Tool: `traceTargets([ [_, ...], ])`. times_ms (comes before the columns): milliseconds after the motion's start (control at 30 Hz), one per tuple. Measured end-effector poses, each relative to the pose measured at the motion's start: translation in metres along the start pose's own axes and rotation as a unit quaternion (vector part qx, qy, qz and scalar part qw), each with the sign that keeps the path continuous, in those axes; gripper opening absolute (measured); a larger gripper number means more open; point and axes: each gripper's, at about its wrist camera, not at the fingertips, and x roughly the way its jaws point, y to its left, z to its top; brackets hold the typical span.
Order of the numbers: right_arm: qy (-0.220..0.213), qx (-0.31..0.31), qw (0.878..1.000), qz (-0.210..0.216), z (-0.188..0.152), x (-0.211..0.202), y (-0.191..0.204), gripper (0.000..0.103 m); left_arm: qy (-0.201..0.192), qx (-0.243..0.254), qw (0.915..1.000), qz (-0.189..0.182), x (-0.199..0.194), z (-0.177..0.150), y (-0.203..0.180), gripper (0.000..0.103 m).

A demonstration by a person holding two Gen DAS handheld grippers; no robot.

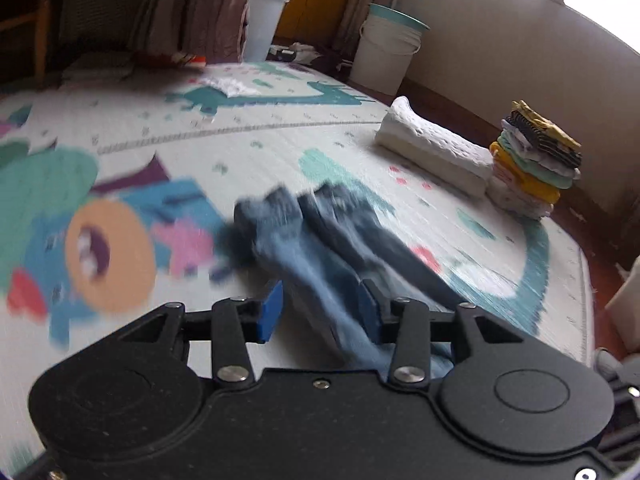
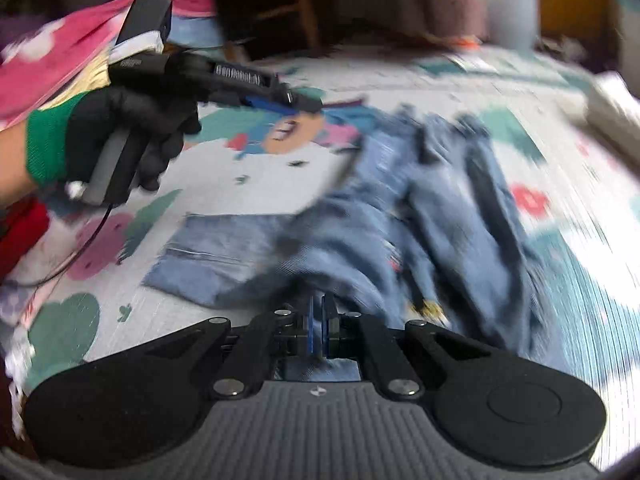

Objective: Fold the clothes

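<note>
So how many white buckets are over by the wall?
2. One white bucket stands behind the mat holding a green plant; the other bucket, with a teal rim, sits to its right. More could be hidden.

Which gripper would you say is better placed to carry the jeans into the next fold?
Right, probably. The right gripper is shut on the jeans, while the left gripper is open and holds nothing.
</note>
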Motion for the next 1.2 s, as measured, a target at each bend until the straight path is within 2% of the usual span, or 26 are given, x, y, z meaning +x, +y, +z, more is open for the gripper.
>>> traceTargets([
  [67,0.004,-0.005,1.000,-0.027,0.003,0.003,0.005,0.006,0.008,-0.011,0.9998,-0.016,-0.009,-0.015,-0.010,0.041],
  [133,0.009,0.061,0.997,-0.051,0.000,0.000,-0.007,0.011,0.015,-0.022,0.9986,-0.045,-0.011,-0.028,-0.020,0.041],
  [200,0.015,0.121,0.990,-0.064,-0.008,-0.003,-0.018,0.034,0.024,-0.018,0.9977,-0.060,-0.008,-0.037,-0.032,0.041],
  [267,0.011,0.208,0.977,-0.045,-0.018,-0.002,-0.038,0.044,0.035,-0.028,0.9965,-0.071,-0.003,-0.046,-0.038,0.041],
  [367,-0.007,0.307,0.952,-0.009,-0.024,0.005,-0.067,0.045,0.040,-0.048,0.9955,-0.072,0.001,-0.054,-0.039,0.041],
  [400,-0.009,0.325,0.946,0.003,-0.024,0.010,-0.074,0.051,0.043,-0.050,0.9954,-0.069,0.002,-0.057,-0.039,0.041],
  [433,-0.003,0.324,0.946,0.015,-0.022,0.017,-0.078,0.052,0.045,-0.053,0.9953,-0.067,0.003,-0.059,-0.039,0.041],
  [467,0.004,0.324,0.946,0.027,-0.021,0.025,-0.082,0.052,0.048,-0.055,0.9952,-0.065,0.004,-0.061,-0.039,0.041],
  [500,0.015,0.326,0.944,0.038,-0.021,0.032,-0.084,0.046,0.050,-0.058,0.9951,-0.062,0.005,-0.064,-0.039,0.041],
  [533,0.025,0.324,0.944,0.047,-0.020,0.037,-0.085,0.034,0.051,-0.060,0.9950,-0.062,0.005,-0.066,-0.039,0.041],
  [567,0.028,0.316,0.947,0.052,-0.017,0.040,-0.084,0.017,0.050,-0.060,0.9947,-0.066,0.003,-0.067,-0.041,0.041],
  [600,0.027,0.310,0.949,0.055,-0.014,0.038,-0.085,0.015,0.047,-0.060,0.9941,-0.077,-0.001,-0.068,-0.043,0.039],
  [667,0.006,0.322,0.944,0.076,-0.009,0.029,-0.089,0.013,0.041,-0.052,0.9923,-0.104,-0.008,-0.070,-0.050,0.039],
  [700,0.009,0.315,0.946,0.072,-0.007,0.028,-0.089,0.013,0.041,-0.042,0.9913,-0.117,-0.010,-0.071,-0.055,0.039],
  [767,0.041,0.289,0.955,0.050,-0.008,0.035,-0.088,0.013,0.052,-0.012,0.9889,-0.139,-0.009,-0.075,-0.067,0.035],
  [867,0.061,0.292,0.954,0.023,-0.015,0.042,-0.098,0.013,0.078,0.048,0.9859,-0.141,0.001,-0.083,-0.092,0.032],
  [967,0.049,0.284,0.957,0.030,-0.011,0.037,-0.102,0.013,0.085,0.094,0.9830,-0.132,0.008,-0.092,-0.114,0.030],
  [1067,0.062,0.283,0.957,0.028,-0.010,0.042,-0.108,0.013,0.067,0.100,0.9832,-0.137,0.018,-0.100,-0.128,0.030],
  [1100,0.068,0.277,0.958,0.031,-0.009,0.045,-0.108,0.012,0.080,0.097,0.9832,-0.132,0.027,-0.105,-0.131,0.030],
  [1133,0.070,0.272,0.959,0.031,-0.007,0.046,-0.107,0.012,0.109,0.100,0.9820,-0.118,0.040,-0.113,-0.134,0.030],
  [1167,0.072,0.269,0.960,0.029,-0.006,0.045,-0.107,0.012,0.118,0.101,0.9816,-0.111,0.045,-0.119,-0.135,0.026],
  [1200,0.072,0.268,0.960,0.027,-0.005,0.043,-0.107,0.013,0.117,0.101,0.9819,-0.109,0.048,-0.123,-0.136,0.026],
])
